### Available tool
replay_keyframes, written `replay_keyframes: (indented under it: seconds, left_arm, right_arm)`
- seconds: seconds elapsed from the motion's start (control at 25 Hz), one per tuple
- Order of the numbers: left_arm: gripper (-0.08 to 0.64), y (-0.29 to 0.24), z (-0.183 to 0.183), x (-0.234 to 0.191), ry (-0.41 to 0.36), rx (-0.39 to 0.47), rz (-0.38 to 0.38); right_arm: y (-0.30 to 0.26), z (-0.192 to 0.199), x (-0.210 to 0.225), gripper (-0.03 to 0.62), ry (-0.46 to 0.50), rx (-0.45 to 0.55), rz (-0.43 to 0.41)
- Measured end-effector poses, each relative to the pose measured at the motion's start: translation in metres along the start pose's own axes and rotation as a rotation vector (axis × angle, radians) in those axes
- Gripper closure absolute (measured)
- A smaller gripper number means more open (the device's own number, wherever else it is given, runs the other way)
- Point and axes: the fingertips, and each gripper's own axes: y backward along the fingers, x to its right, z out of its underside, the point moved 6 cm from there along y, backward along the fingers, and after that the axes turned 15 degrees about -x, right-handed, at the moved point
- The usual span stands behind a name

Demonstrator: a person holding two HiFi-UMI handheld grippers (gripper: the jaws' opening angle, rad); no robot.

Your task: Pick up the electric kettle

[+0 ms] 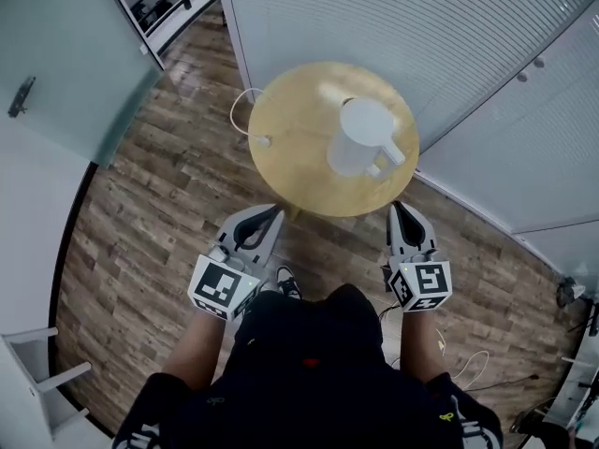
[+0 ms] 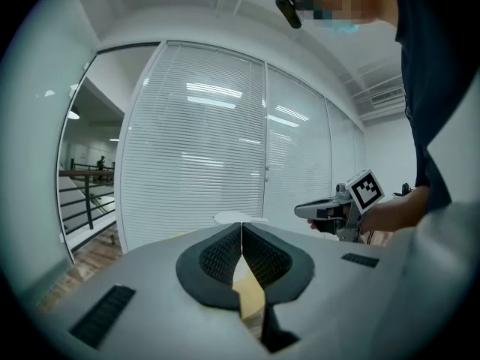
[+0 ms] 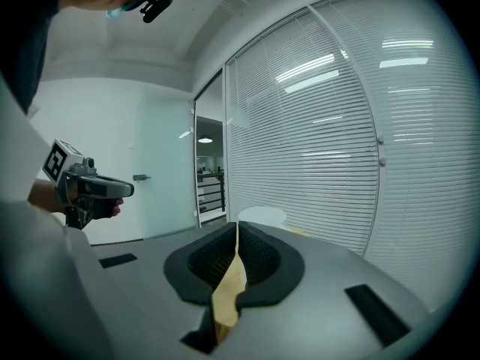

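A white electric kettle stands on the right half of a round wooden table, its handle turned toward the near right. My left gripper hovers at the table's near edge, left of the kettle, jaws shut and empty. Just off the near right edge, my right gripper is also shut with nothing in it. In the left gripper view only the kettle's lid peeks over my shut left gripper. The right gripper view shows the kettle's top beyond my shut right gripper.
A white cable runs off the table's left edge to the wood floor. White blind-covered glass walls stand close behind the table. A glass door is at the far left. The person's dark torso fills the bottom.
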Motion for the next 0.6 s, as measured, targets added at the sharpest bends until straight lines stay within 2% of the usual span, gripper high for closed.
replay_keyframes:
  seconds: [0.2,0.32,0.6]
  left_arm:
    - [0.537,-0.017,-0.018,-0.021,-0.011,0.010,0.059]
    - [0.537,-0.031,-0.027,-0.029,-0.032,0.012,0.083]
    - [0.537,-0.068,-0.048,-0.014,-0.083,0.004,0.122]
  right_arm:
    - [-0.009,-0.004,0.008,0.565,-0.039,0.004,0.076]
    - [-0.011,-0.008,0.012,0.565,-0.031,0.008,0.107]
    - [-0.011,0.005,0.041,0.565,-0.039,-0.021,0.121]
